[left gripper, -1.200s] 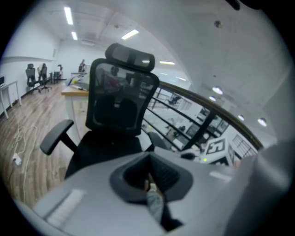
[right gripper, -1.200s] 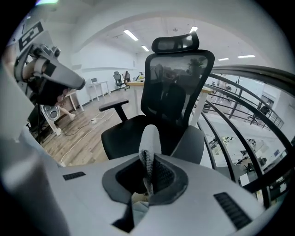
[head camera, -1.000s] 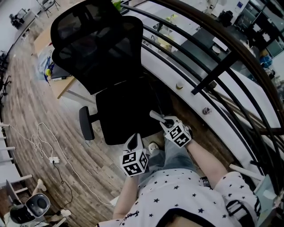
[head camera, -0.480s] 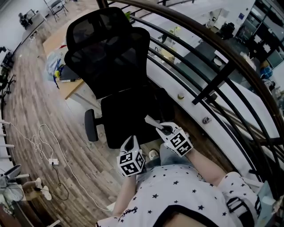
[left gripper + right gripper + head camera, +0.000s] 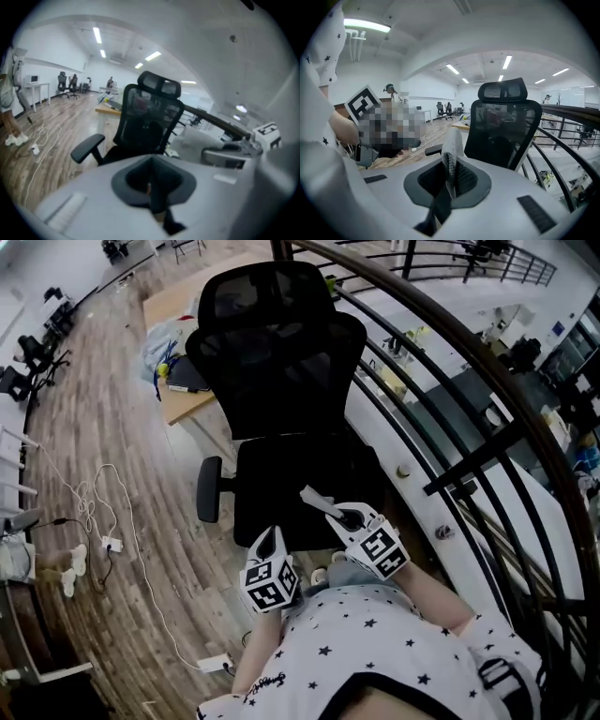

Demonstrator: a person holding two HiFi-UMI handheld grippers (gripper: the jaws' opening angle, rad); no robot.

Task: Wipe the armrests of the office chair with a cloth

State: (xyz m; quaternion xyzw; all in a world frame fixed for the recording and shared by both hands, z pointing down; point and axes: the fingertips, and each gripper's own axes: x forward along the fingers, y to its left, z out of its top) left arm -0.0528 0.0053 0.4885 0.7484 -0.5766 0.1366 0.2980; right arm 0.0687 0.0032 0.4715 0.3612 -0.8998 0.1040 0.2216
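The black office chair point(image 5: 281, 381) stands in front of me with its back towards a railing. Its left armrest point(image 5: 208, 488) shows beside the seat point(image 5: 300, 488); the other armrest is hidden. My left gripper point(image 5: 271, 538) hovers at the seat's front edge, shut with nothing between its jaws point(image 5: 151, 164). My right gripper point(image 5: 328, 510) is over the front of the seat, shut on a light grey cloth point(image 5: 451, 157), which sticks up from the jaws. The cloth point(image 5: 313, 497) is apart from the armrest. The chair point(image 5: 502, 126) and armrest point(image 5: 434, 150) lie ahead in the right gripper view.
A dark curved railing point(image 5: 450, 418) runs close behind and to the right of the chair. A wooden desk point(image 5: 173, 381) with clutter stands behind on the left. White cables point(image 5: 94, 512) and a power strip point(image 5: 111, 545) lie on the wooden floor, with a person's feet point(image 5: 70, 579) at the far left.
The head view has swung, so the chair now sits further right and lower in the picture. Both grippers stay near the seat's front, the right one still shut on the cloth.
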